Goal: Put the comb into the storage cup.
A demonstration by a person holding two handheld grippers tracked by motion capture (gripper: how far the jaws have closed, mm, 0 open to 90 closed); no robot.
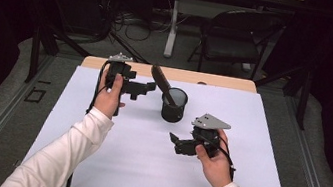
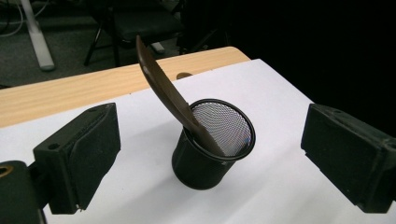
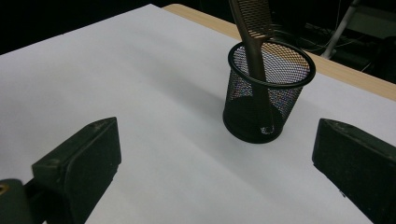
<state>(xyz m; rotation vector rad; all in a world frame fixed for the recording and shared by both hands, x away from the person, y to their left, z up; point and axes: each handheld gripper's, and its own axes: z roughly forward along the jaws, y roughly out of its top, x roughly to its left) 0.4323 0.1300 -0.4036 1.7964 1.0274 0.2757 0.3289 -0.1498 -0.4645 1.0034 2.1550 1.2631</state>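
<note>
Your work surface is a wooden table (image 1: 108,64) covered by a white sheet (image 1: 134,159), which reaches almost to the far edge.

Toward the far middle of that sheet stands a black mesh pen cup (image 1: 173,106), upright. In the right gripper view its round rim and woven wall are plain (image 3: 261,93); in the left gripper view you look down into its mouth (image 2: 210,144).

A brown comb (image 1: 162,83) stands inside the cup, handle end down and toothed end up, leaning out over the rim toward the far left. The left gripper view shows it resting against the near side of the rim (image 2: 163,84); the right gripper view shows its teeth above the cup (image 3: 252,18).

Your left gripper (image 1: 147,88) sits just left of the comb's upper end, jaws spread wide with nothing between the pads (image 2: 93,154). It is apart from the comb.

Your right gripper (image 1: 174,140) rests low, near and a little right of the cup, jaws likewise wide apart and empty (image 3: 84,163).

Judged from this layout, the placing of the comb in the cup looks complete: the comb stands unsupported and both grippers are free of it. What seems left is only to draw your hands clear.
</note>
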